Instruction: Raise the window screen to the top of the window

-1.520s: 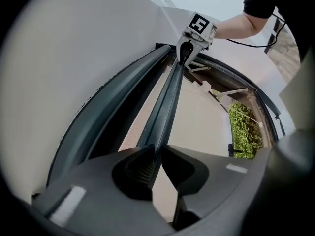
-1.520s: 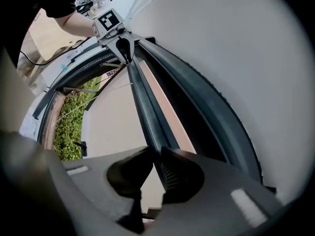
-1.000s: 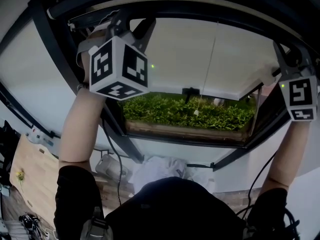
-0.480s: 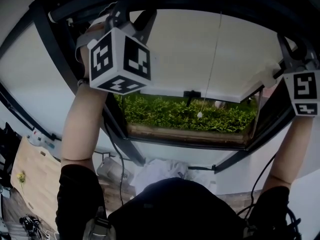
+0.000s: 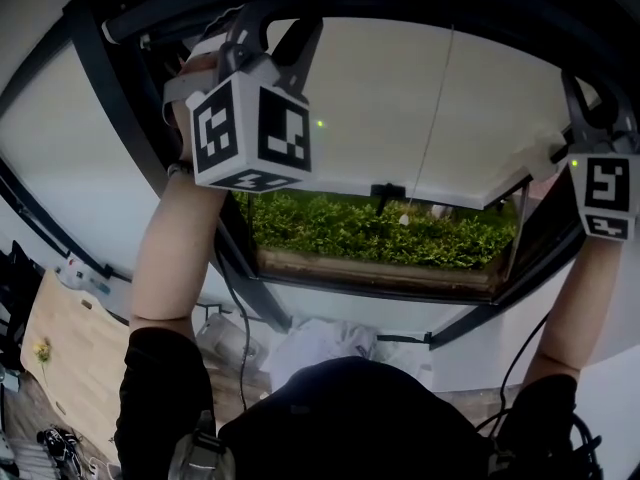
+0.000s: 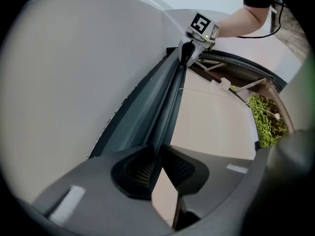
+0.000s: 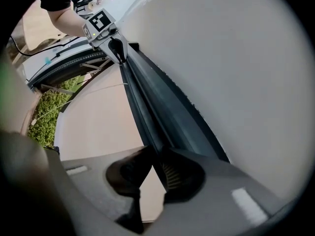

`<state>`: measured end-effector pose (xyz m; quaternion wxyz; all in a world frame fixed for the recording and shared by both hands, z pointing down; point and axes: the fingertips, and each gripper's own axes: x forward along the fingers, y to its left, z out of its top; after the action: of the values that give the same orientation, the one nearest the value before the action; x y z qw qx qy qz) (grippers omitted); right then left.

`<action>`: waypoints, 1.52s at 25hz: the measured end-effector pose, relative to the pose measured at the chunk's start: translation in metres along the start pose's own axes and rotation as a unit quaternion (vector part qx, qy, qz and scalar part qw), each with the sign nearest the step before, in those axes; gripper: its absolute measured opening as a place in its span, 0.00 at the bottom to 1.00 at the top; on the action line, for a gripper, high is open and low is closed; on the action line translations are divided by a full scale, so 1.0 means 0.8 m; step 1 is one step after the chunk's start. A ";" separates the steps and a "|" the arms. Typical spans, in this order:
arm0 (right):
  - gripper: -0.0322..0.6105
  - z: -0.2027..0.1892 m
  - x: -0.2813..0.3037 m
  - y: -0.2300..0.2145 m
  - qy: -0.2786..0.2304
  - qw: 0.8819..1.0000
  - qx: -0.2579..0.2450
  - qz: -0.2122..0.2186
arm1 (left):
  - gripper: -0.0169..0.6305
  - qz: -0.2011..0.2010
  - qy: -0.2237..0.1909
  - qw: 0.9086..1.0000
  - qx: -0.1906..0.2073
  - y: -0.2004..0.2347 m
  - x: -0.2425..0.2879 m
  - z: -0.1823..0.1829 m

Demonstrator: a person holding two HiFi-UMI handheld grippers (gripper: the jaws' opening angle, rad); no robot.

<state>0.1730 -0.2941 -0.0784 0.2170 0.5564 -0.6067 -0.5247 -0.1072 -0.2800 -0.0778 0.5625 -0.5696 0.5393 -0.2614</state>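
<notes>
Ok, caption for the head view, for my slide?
Reaching overhead, left gripper and right gripper clamped on the dark bar topping the beige window screen, green hedge visible below it.

Black short sleeves (image 5: 160,388) and thin black cables (image 5: 229,298). The dark grey left gripper (image 6: 158,166) and right gripper (image 7: 153,167) carry white cubes (image 5: 255,133) with black markers.

No words, brands or numbers can be read; only black-and-white square code markers show, on the left marker cube (image 5: 250,133) at ten o'clock and the right marker cube (image 5: 606,199) at three o'clock
</notes>
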 end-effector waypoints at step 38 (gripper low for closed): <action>0.06 -0.125 -0.083 0.223 -0.021 0.901 0.431 0.056 | 0.04 -0.045 -0.002 0.867 -0.496 -0.238 -0.072 -0.096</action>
<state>0.1967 -0.3038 0.1350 -0.0274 0.5501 -0.8076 -0.2107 -0.1315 -0.2964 0.1335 0.1945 -0.7980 0.5702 0.0171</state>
